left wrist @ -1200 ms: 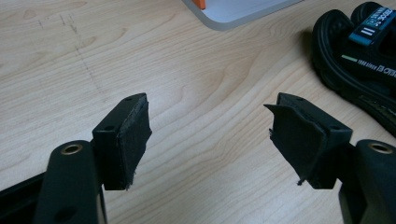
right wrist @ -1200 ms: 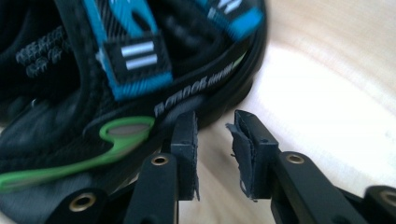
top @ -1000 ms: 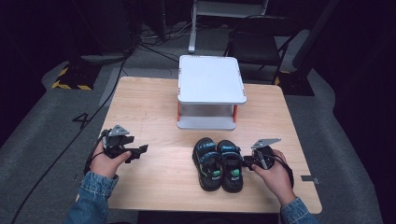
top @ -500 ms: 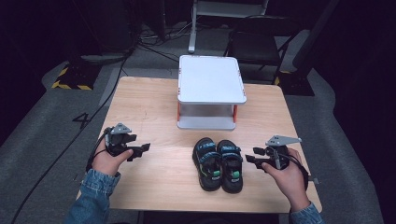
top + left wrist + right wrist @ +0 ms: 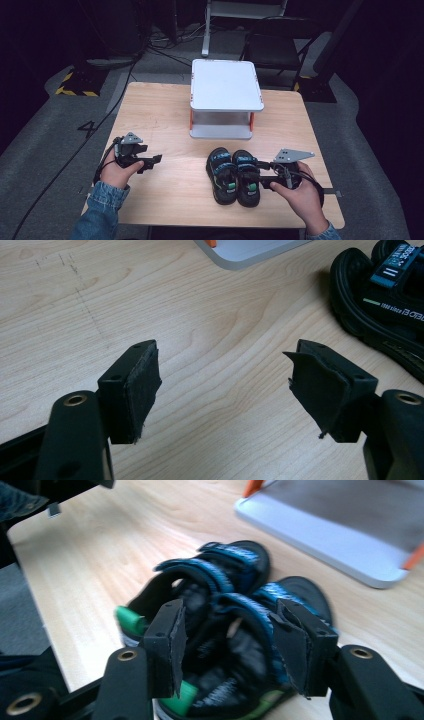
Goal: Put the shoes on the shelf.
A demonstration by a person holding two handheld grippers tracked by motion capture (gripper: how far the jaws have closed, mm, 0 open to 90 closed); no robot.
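High view: overhead, facing forward-down over table [image 5: 165, 120]. Gripper views: close, along own jaws, low above tabletop. Shared: sandals [image 5: 235, 175] [image 5: 220, 630] [image 5: 385, 300], ahead of both claws

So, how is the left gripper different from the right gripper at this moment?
The left gripper hangs over bare table, well away from the sandals; the right gripper sits right beside them. The left's jaws stand wide open; the right's have just been opening, with nothing gripped. Both are hand-held and point inward.

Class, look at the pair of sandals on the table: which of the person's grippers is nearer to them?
The right. The right gripper sits just beside the sandals, jaws open and pointing at them. The left gripper is well off to their left, over bare table.
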